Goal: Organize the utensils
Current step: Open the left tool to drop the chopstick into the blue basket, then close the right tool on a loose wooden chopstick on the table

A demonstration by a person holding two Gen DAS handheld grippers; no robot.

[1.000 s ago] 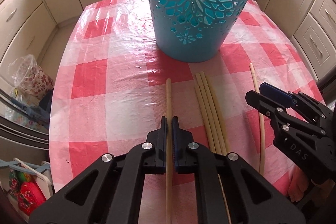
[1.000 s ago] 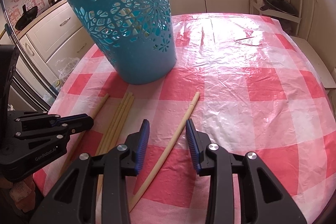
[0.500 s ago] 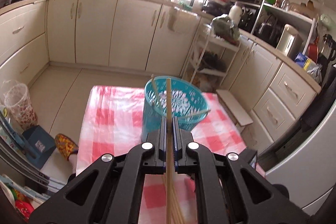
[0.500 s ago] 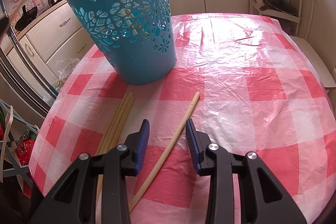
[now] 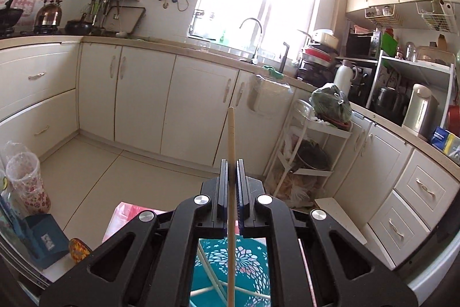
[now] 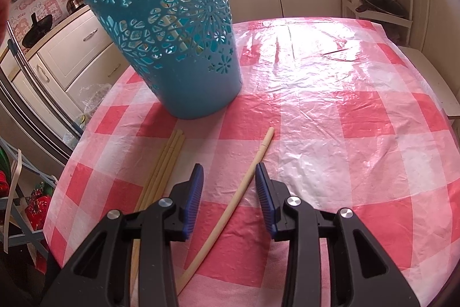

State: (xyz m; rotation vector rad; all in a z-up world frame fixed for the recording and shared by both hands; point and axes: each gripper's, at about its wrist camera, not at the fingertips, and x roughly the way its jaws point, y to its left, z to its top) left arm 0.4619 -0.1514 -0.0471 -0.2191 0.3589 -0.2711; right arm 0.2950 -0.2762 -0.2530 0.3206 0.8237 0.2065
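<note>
Left gripper (image 5: pixel 231 192) has its jaws pinching a single chopstick (image 5: pixel 231 151), which runs straight out ahead between them and sticks well past the tips. Below the jaws, the open blue basket (image 5: pixel 247 263) shows a few sticks already lying inside. The risk here: the stick is long and held near one end, so if it tips in at a slant it may catch the rim or one of the cut-out holes and hang there rather than drop. Let go too early and it could fall outside onto the worktop (image 6: pixel 330 120).

Right gripper (image 6: pixel 228 183) hangs low with jaws spread and opening, a curved chopstick (image 6: pixel 241 189) lying between them, closer to the right-hand one, not gripped. It bows, so a pinch could roll it sideways. Just left of the jaws lies a bundle of chopsticks (image 6: pixel 166 163), close enough to get nudged.
</note>
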